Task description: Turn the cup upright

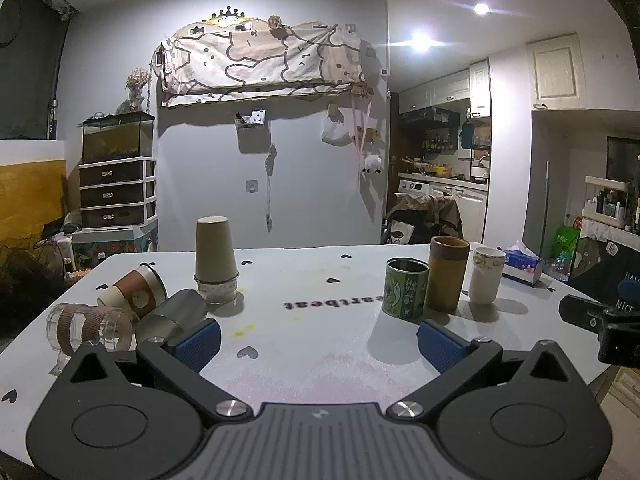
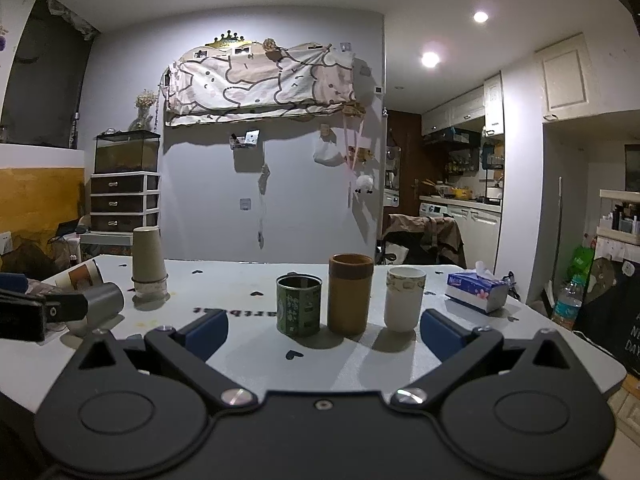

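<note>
A grey metal cup (image 1: 174,316) lies on its side at the table's left, just beyond my left gripper's left fingertip (image 1: 198,344). It also shows in the right wrist view (image 2: 105,300). Beside it lie a brown-sleeved paper cup (image 1: 134,292) and a clear cup with a brown band (image 1: 90,328). A tan paper cup (image 1: 215,254) stands upside down on another cup. My left gripper (image 1: 318,344) is open and empty. My right gripper (image 2: 324,334) is open and empty, in front of three upright cups.
A green tin (image 1: 405,288), a brown cylinder cup (image 1: 447,274) and a white cup (image 1: 486,276) stand upright at the table's right. A tissue box (image 1: 522,266) sits at the far right edge. The white table (image 1: 312,280) has heart marks.
</note>
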`<state>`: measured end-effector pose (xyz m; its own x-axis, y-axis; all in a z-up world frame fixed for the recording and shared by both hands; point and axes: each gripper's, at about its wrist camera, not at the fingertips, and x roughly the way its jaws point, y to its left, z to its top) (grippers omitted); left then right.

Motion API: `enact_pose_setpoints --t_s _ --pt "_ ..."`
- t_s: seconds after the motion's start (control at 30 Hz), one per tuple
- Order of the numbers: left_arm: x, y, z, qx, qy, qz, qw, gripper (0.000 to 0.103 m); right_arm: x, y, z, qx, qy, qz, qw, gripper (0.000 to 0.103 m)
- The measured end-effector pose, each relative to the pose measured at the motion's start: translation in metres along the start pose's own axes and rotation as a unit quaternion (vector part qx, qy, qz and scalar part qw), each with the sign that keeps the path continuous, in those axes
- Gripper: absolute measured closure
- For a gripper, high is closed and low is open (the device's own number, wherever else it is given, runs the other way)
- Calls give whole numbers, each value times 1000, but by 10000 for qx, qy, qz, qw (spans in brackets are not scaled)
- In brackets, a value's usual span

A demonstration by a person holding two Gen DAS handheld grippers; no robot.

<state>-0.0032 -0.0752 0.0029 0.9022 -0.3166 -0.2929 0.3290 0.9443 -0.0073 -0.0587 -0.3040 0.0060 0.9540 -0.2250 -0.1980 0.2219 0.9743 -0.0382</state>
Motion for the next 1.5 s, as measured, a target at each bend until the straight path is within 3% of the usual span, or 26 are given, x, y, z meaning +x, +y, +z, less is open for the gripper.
enact_pose_setpoints --t_s 1.5 --pt "-3 -1 0 -9 81 -25 10000 0 -1 1 -2 81 83 -175 9998 0"
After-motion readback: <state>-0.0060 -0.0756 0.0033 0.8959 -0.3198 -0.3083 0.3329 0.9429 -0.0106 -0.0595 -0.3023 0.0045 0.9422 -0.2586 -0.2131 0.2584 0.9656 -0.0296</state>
